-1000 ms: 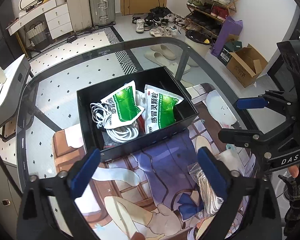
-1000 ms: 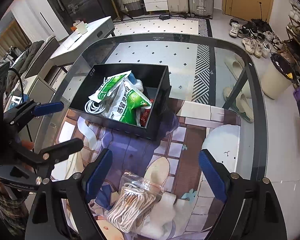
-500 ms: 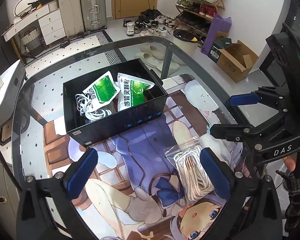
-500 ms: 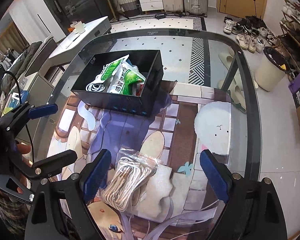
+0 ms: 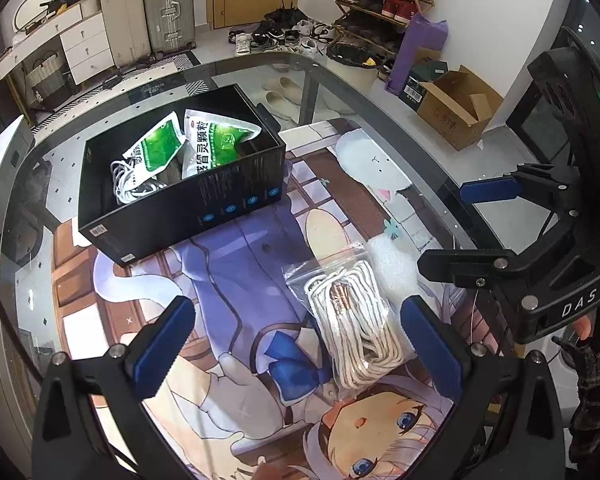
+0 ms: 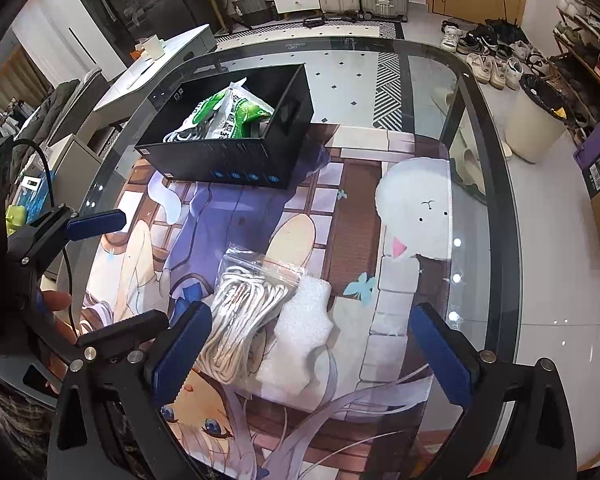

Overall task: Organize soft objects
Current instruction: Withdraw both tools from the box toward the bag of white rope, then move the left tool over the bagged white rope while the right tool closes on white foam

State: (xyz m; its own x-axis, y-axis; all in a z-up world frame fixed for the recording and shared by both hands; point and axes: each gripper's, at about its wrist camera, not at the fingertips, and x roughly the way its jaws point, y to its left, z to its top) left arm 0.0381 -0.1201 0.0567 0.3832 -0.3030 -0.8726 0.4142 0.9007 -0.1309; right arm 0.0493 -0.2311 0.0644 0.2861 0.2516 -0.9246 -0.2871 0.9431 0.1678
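A: Start at the left. Where is the box (image 5: 180, 184)?

B: Far left on the mat (image 5: 236, 280), holding two green sachets (image 5: 216, 144) and a white cable (image 5: 128, 184). The next soft thing, I'd judge, is the rope bag (image 5: 352, 320), lying on the mat well apart from the box, toward the near right.

A: Which gripper is nearer?

B: Hard to call. In the left wrist view the bag sits just inside the right-hand finger of the left gripper (image 5: 296, 344), off centre, its long axis running from the zip end at the top down toward the camera. The left gripper's jaws stand wide with nothing between the pads.

A: And the right gripper (image 6: 312, 348)?

B: Its jaws are opening, almost at full spread, and empty. In its own view the bag (image 6: 248, 308) lies just inside its left-hand finger, long axis slanting toward the camera, roughly along the fingers rather than across them. So either hand needs a sideways shift to centre on it, then a close across the narrow width.

A: What does one view give that the other doesn't?

B: The right view shows the white foam pad (image 6: 300, 340) clearly, partly under the bag's right edge; the left view shows only a corner of it (image 5: 392, 256). The left view looks deeper into the box and shows the right gripper (image 5: 476, 228) from the side, beyond the bag.
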